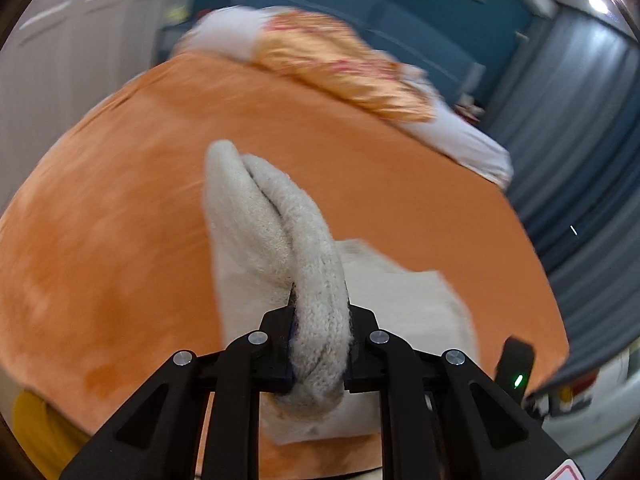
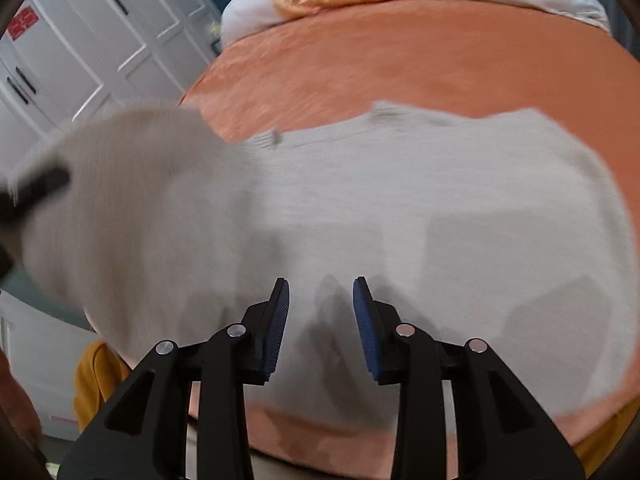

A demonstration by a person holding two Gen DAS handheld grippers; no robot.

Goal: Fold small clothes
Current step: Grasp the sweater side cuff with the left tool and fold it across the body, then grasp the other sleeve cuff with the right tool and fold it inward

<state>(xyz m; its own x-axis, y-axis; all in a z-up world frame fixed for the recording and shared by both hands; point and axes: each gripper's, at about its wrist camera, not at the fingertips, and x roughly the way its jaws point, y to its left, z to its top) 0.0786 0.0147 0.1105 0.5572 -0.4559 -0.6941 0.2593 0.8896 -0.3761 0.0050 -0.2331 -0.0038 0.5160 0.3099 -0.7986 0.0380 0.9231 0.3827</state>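
Pinched between the fingers of the left gripper [image 1: 320,344] is a thick roll of the grey knit garment [image 1: 280,232]. Its long axis runs straight ahead from the fingertips and up, away from the camera, so this edge is lifted off the bed [image 1: 120,200]. The rest of the cloth hangs and spreads below and to the right of the fingers, lying on the orange cover. Far ahead, at the bed's head, sits a patterned pillow [image 1: 340,60], well clear of the work.

From the right wrist, the right gripper [image 2: 320,320] has its blue pads [image 2: 276,328] spread apart, holding nothing. It hovers over the garment's flat body, which lies directly ahead of and under the fingertips, its long axis crossing left to right. To the far left a raised flap (blurred with motion) carries a dark shape that is probably the left gripper. By my judgement, the fold turns on bringing that flap rightward over the flat part. Nothing stands in the way.
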